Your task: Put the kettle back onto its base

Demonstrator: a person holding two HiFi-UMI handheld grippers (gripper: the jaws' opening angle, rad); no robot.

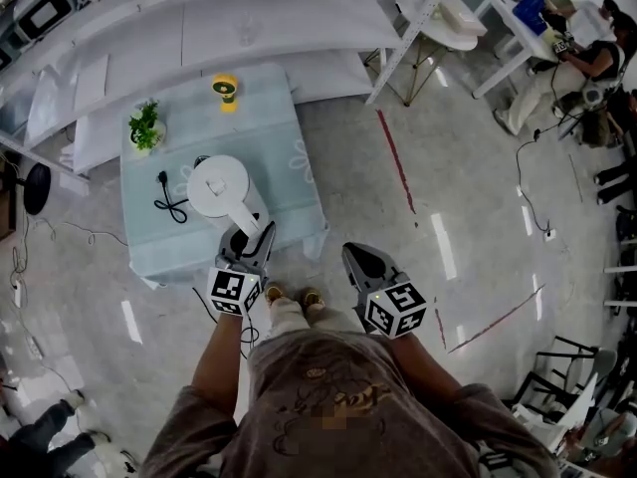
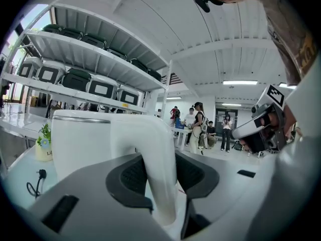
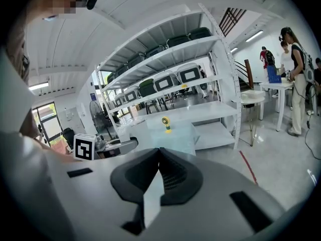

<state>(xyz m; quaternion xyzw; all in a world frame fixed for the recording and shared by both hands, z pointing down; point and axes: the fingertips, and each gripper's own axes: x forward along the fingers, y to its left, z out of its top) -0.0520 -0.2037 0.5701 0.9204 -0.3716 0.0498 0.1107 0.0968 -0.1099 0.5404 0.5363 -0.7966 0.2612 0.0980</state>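
A white electric kettle (image 1: 219, 187) stands on the table's pale blue cloth (image 1: 289, 167), near the front edge. Its body (image 2: 80, 144) fills the left of the left gripper view. My left gripper (image 1: 251, 235) reaches over the table edge with the kettle's curved handle (image 2: 155, 159) between its jaws. A narrow gap shows beside the handle on the right, so the left gripper (image 2: 163, 172) is open around it. No separate base shows; a black cord (image 1: 169, 205) lies left of the kettle. My right gripper (image 1: 355, 257) hangs over the floor right of the table, its jaws (image 3: 160, 152) shut and empty.
A small potted plant (image 1: 145, 125) and a yellow desk fan (image 1: 227, 90) stand at the table's far side. White shelving (image 1: 249, 18) runs behind the table. Red tape (image 1: 398, 162) crosses the floor to the right. People sit and stand at the far right (image 1: 577, 63).
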